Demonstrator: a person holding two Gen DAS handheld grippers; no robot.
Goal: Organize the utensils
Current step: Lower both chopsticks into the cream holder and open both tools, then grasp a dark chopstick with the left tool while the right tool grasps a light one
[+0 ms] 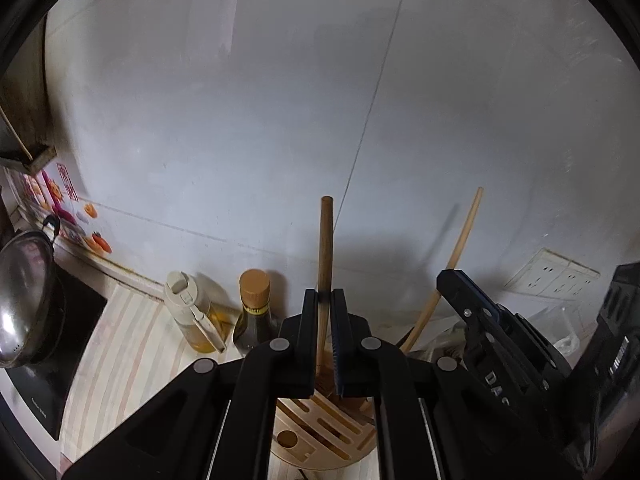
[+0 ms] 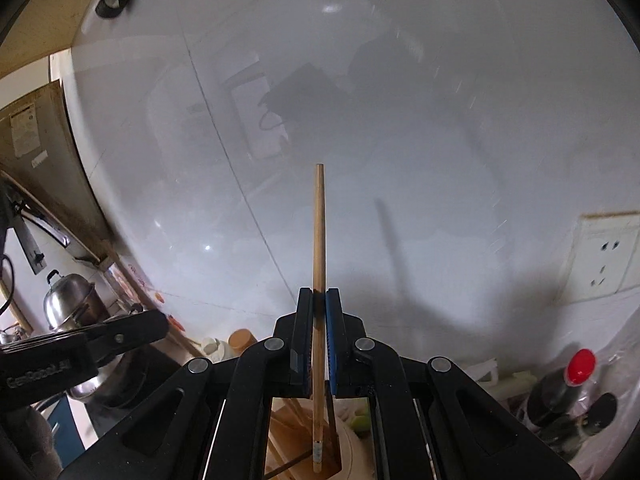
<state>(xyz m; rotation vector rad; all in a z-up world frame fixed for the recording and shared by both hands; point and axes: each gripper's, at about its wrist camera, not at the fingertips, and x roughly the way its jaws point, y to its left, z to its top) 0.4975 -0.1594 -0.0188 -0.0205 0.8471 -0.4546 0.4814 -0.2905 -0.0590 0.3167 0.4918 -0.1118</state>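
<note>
My left gripper (image 1: 325, 300) is shut on a thick brown wooden handle (image 1: 325, 248) that stands upright over a round wooden utensil holder (image 1: 320, 428) with slots. My right gripper (image 2: 319, 300) is shut on a thin light wooden chopstick (image 2: 319, 240), held upright with its lower end above the holder's opening (image 2: 332, 468). The right gripper (image 1: 480, 320) with its chopstick (image 1: 460, 248) also shows in the left wrist view, just right of the holder. The left gripper's body (image 2: 80, 348) shows at the left in the right wrist view.
An oil dispenser (image 1: 188, 312) and a dark sauce bottle (image 1: 254, 312) stand against the tiled wall behind the holder. A steel pot (image 1: 24, 296) sits on the stove at left. A red-capped dark bottle (image 2: 564, 392) and wall sockets (image 2: 604, 256) are at right.
</note>
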